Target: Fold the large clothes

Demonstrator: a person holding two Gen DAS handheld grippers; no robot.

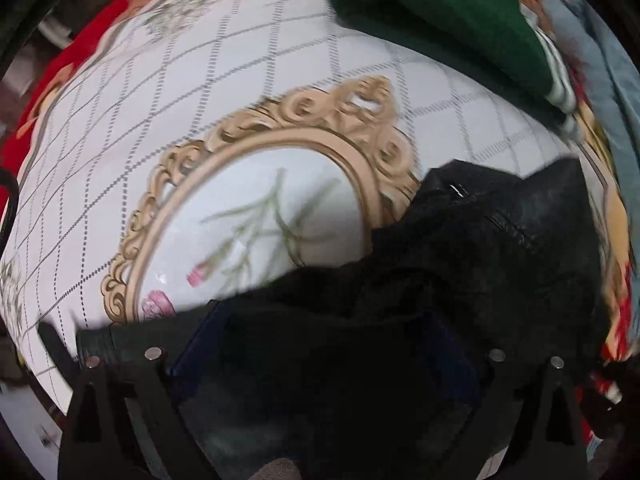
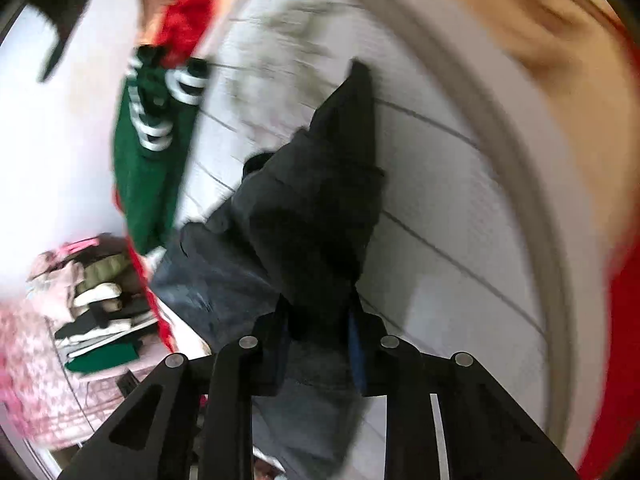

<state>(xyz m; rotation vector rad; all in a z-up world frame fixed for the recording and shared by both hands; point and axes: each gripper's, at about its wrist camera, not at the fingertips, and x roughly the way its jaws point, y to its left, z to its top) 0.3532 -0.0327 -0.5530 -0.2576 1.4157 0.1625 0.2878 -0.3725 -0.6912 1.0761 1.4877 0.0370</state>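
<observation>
A black garment (image 1: 460, 264) lies bunched on a white patterned blanket (image 1: 200, 100) with a beige oval frame print. My left gripper (image 1: 320, 344) has its fingers spread wide with the black cloth draped over and between them; whether it grips the cloth is hidden. In the right wrist view, the same black garment (image 2: 320, 200) hangs in a crumpled peak over the blanket (image 2: 440, 240). My right gripper (image 2: 320, 332) is shut on a fold of it, the blue finger pads (image 2: 356, 344) pinching the cloth.
A folded green garment (image 1: 440, 20) with white stripes lies at the blanket's far edge, also in the right wrist view (image 2: 148, 160). A grey-blue garment (image 1: 608, 80) lies at the right. A stack of folded clothes (image 2: 100, 320) sits on pink cloth. The blanket has a red border (image 2: 624, 320).
</observation>
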